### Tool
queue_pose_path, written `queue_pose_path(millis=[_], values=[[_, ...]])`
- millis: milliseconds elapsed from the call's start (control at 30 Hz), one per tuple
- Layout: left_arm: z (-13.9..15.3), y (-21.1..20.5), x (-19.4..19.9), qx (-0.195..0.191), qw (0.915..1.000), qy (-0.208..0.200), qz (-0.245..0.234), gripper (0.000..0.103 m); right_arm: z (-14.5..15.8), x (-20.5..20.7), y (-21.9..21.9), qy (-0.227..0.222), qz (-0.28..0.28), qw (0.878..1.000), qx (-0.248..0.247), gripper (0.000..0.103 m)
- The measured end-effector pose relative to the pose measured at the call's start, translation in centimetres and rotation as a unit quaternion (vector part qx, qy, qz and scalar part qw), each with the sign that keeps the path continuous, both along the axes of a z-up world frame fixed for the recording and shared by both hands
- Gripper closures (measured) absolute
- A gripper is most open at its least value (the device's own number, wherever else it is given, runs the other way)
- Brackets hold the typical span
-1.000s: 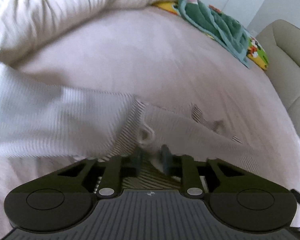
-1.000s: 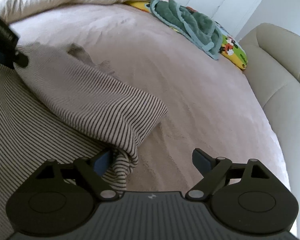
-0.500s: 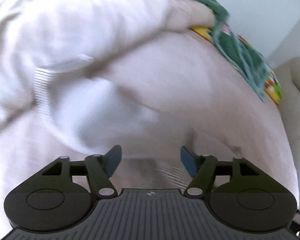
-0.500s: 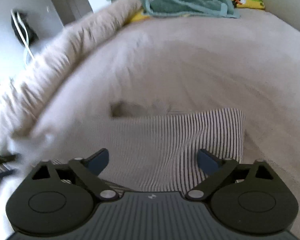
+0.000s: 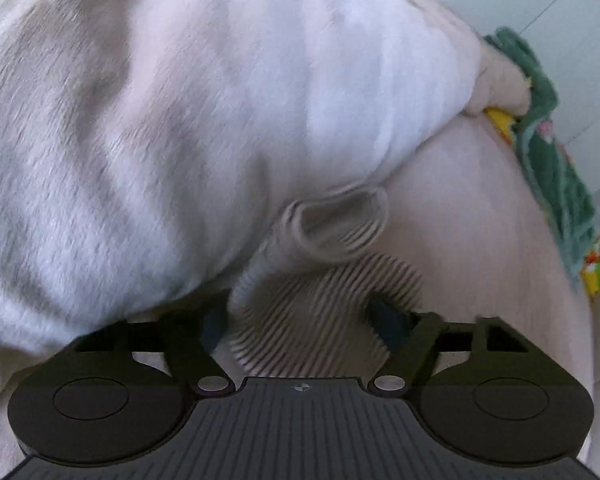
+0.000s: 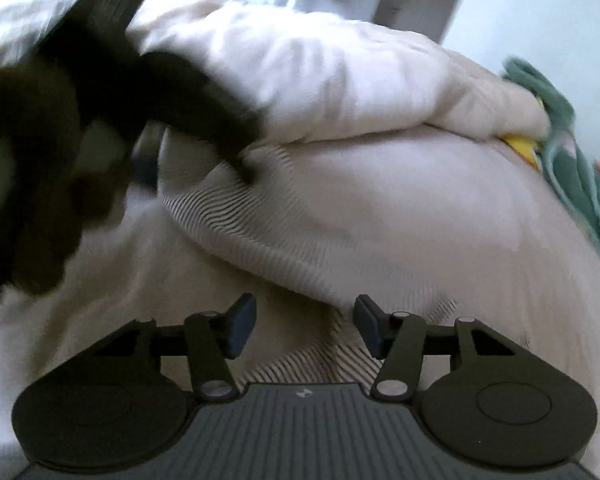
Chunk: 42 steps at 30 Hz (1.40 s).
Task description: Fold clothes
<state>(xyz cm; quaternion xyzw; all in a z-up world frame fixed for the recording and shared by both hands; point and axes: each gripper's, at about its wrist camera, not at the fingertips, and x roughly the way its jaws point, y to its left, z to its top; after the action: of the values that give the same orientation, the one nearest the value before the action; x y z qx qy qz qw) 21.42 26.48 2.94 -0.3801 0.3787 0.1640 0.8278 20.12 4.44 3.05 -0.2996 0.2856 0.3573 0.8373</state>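
A striped beige-and-dark garment [image 5: 324,300] lies on the pinkish bed cover [image 5: 480,240]. In the left wrist view its sleeve cuff [image 5: 340,224] curls up against a fluffy white duvet. My left gripper [image 5: 300,320] is open, its jaws wide on either side of the striped cloth. In the right wrist view the garment [image 6: 268,232] spreads across the bed, and its near edge runs between the jaws of my right gripper [image 6: 304,324], which is open. The left gripper [image 6: 100,92] shows there as a dark blurred shape at the garment's far left end.
A fluffy white duvet [image 5: 180,120] is heaped along the far left of the bed and also shows in the right wrist view [image 6: 320,80]. A green towel over a yellow patterned cloth [image 5: 556,184] lies at the far right. A pale wall stands behind.
My left gripper let go of the striped cloth and opened, then moved to the sleeve near the duvet. My right gripper swung left and came down over the garment's edge, jaws narrower.
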Motion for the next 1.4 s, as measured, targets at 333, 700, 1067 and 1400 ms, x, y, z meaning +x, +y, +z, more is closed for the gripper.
queue_pose_path(millis=[333, 700, 1067, 1400], values=[[-1.7, 2.1, -2.3, -0.010, 0.9994, -0.025, 0.023, 0.066, -1.4, -0.3, 3.3, -0.028, 0.007, 0.999, -0.036, 0.053], [2.4, -1.5, 0.8, 0.065, 0.9952, -0.027, -0.068, 0.093, -1.1, -0.2, 3.6, -0.007, -0.043, 0.999, 0.013, 0.084], [16.4, -18.3, 3.3, 0.081, 0.9392, -0.189, -0.275, 0.093, 4.8, 0.7, -8.7, 0.047, -0.153, 0.972, 0.172, 0.070], [10.0, -32.1, 2.8, 0.076, 0.9023, -0.126, -0.405, 0.046, 5.0, -0.3, -31.1, 0.099, -0.362, 0.906, 0.197, 0.060]])
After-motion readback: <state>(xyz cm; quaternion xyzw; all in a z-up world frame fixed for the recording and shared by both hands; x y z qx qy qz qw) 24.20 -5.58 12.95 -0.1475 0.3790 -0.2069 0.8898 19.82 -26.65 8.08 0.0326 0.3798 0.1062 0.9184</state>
